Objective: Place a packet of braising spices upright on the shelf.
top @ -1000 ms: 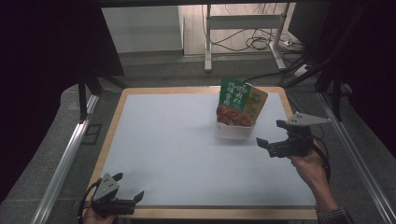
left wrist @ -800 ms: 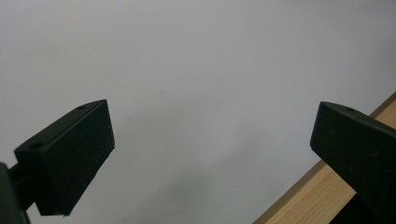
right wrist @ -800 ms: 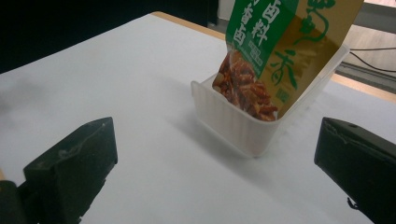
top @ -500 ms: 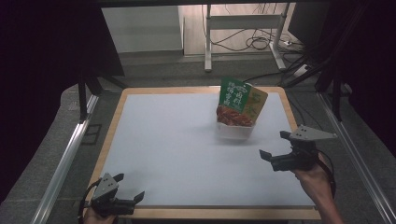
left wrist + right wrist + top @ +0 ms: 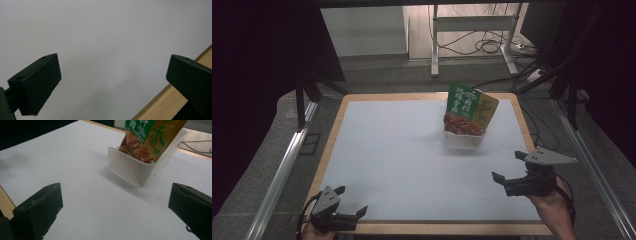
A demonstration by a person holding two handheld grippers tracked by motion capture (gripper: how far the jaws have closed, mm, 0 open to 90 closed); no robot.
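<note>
the right gripper (image 5: pixel 507 167) is now seen drawn back from the translucent white ribbed plastic tub (image 5: pixel 460 140), toward the near right part of the white table top (image 5: pixel 402 160); a second ago it was held just beside the tub's right side, and half a second ago it was already partway back. its jaws are spread wide with nothing between them, as is plain in the right gripper view, where the tub (image 5: pixel 140 167) is seen ahead and well apart. the green and gold printed snack pouch (image 5: pixel 470 110) is left standing in the tub, leaning to the right against its far wall, and neither pouch nor tub is seen to have shifted across the three high views. from this it is judged that the placing of the pouch is finished and that the hand is being retired. the left gripper (image 5: pixel 352 200) is kept where it was, far from the tub at the table's near left edge, its jaws also spread over bare table top (image 5: pixel 105 45) beside the pale wooden edge strip (image 5: pixel 172 100). nothing more seems called for near the tub.
</note>
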